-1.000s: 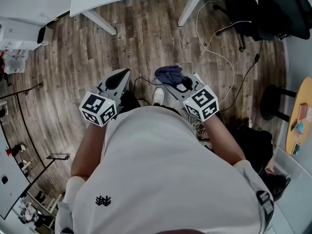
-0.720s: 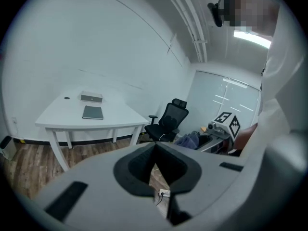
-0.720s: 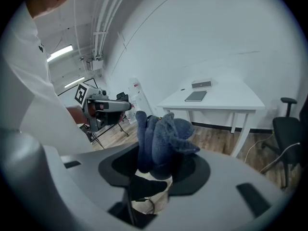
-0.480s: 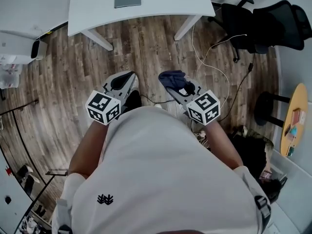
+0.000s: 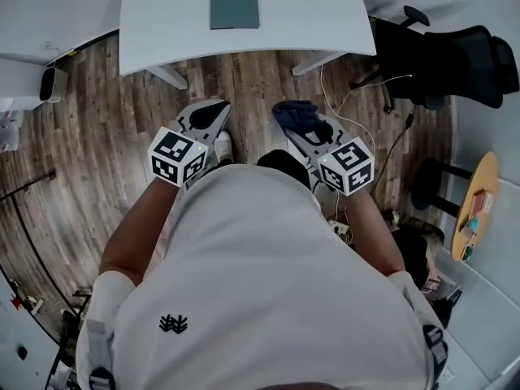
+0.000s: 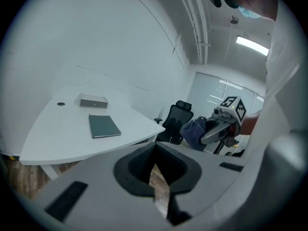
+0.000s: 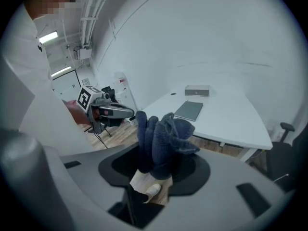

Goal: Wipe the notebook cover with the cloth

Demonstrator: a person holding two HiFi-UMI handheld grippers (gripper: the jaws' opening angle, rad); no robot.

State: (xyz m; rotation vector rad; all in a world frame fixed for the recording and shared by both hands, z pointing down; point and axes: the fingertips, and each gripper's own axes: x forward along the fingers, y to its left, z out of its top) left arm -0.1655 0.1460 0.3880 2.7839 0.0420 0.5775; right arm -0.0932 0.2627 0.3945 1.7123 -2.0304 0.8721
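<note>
A dark green notebook (image 5: 235, 2) lies flat on the white table (image 5: 162, 23), well ahead of both grippers. My right gripper (image 5: 299, 128) is shut on a bunched dark blue cloth (image 5: 294, 115), held over the wooden floor short of the table. In the right gripper view the cloth (image 7: 161, 138) stands up from the jaws, and the notebook (image 7: 188, 110) lies beyond it. My left gripper (image 5: 210, 119) hangs level beside the right one, shut with nothing in it. In the left gripper view the notebook (image 6: 104, 126) lies near the table's front edge.
A small grey box (image 6: 93, 101) sits on the table behind the notebook. Black office chairs (image 5: 455, 51) stand to the right, with cables (image 5: 357, 96) trailing over the floor. A stool (image 5: 435, 185) and a round wooden table (image 5: 479, 205) are further right.
The table and notebook have come further into the head view as the person moves towards them. Both grippers keep their pose, the cloth still held in the right one.
</note>
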